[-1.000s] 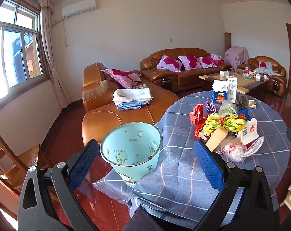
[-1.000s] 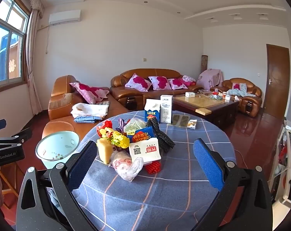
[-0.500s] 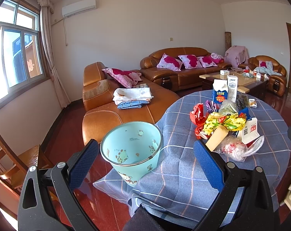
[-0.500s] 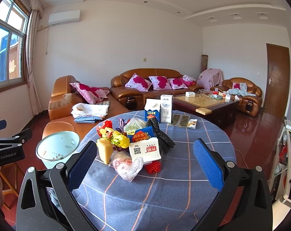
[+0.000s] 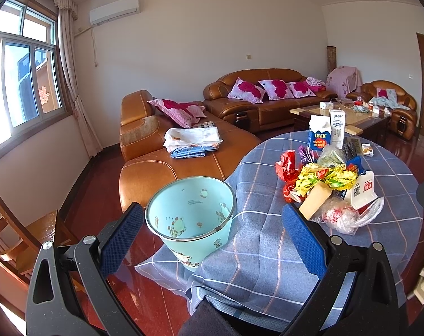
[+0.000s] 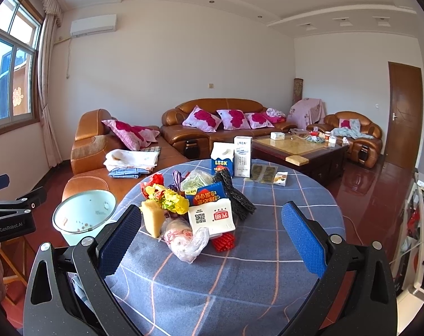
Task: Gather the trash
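Note:
A pile of trash (image 6: 192,210) lies on the round table with the blue checked cloth (image 6: 240,274): a crumpled clear bag (image 6: 184,240), a white packet (image 6: 212,218), a yellow sponge (image 6: 153,219), yellow wrappers (image 6: 172,200) and two milk cartons (image 6: 231,159). The pile also shows in the left wrist view (image 5: 329,187). A light blue bin (image 5: 191,218) stands on the floor at the table's left edge; it also shows in the right wrist view (image 6: 84,215). My left gripper (image 5: 212,238) is open and empty above the bin and table edge. My right gripper (image 6: 209,238) is open and empty just short of the pile.
Brown leather sofas (image 5: 184,145) with pink cushions stand behind the table, with folded cloths (image 5: 193,140) on the near one. A coffee table (image 6: 298,148) stands at the back right. A wooden chair (image 5: 18,240) is at the left. The left gripper's body (image 6: 7,218) shows at the right view's left edge.
Both views have barely shifted; the grippers stay open and nothing on the table has moved.

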Tool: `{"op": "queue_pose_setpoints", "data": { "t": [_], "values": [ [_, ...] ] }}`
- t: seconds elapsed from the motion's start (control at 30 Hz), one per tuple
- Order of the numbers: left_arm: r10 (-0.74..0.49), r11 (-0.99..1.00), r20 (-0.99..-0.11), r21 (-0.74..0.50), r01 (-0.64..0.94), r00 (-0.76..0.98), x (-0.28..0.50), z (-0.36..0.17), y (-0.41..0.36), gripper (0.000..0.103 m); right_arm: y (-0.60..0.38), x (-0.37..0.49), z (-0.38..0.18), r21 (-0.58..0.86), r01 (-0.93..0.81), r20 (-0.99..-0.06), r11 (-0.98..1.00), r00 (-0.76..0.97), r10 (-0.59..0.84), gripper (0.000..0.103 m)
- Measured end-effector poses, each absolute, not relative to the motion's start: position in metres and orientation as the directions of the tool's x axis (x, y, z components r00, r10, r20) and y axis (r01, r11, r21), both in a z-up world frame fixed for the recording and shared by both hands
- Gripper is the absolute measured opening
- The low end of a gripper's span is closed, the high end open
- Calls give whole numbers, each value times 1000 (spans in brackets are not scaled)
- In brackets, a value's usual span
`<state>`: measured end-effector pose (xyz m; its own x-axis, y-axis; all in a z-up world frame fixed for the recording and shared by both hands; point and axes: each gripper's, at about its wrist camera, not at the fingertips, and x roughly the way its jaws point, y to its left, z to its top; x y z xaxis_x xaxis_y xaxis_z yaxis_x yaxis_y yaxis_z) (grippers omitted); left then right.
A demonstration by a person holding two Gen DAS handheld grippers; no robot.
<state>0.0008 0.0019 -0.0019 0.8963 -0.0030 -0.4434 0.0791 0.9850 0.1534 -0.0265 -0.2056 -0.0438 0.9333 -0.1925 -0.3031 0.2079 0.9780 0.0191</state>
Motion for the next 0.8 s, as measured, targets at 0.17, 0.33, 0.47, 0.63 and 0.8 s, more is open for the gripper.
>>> {"op": "queue_pose_setpoints", "data": {
  "t": [0.17,0.33,0.47,0.63,0.8],
  "values": [
    [0,985,-442,154,77,897,0,-2,2,97,-207,-26,-44,26,209,-304,977,933,-192,98],
    [-1,985,-446,153,77,895,1,-1,3,97,-207,-27,-45,25,208,-303,978,934,-191,98],
    [0,985,-442,154,76,897,1,-1,3,97,-207,-26,-46,32,206,-308,978,933,-187,98],
    [4,986,-443,151,70,897,2,-1,5,97,-207,-26,-45,28,202,-312,979,932,-184,98],
    [3,985,-444,158,75,896,1,-1,3,97,-209,-27,-46,34,208,-304,978,934,-188,98]
  ]
}}
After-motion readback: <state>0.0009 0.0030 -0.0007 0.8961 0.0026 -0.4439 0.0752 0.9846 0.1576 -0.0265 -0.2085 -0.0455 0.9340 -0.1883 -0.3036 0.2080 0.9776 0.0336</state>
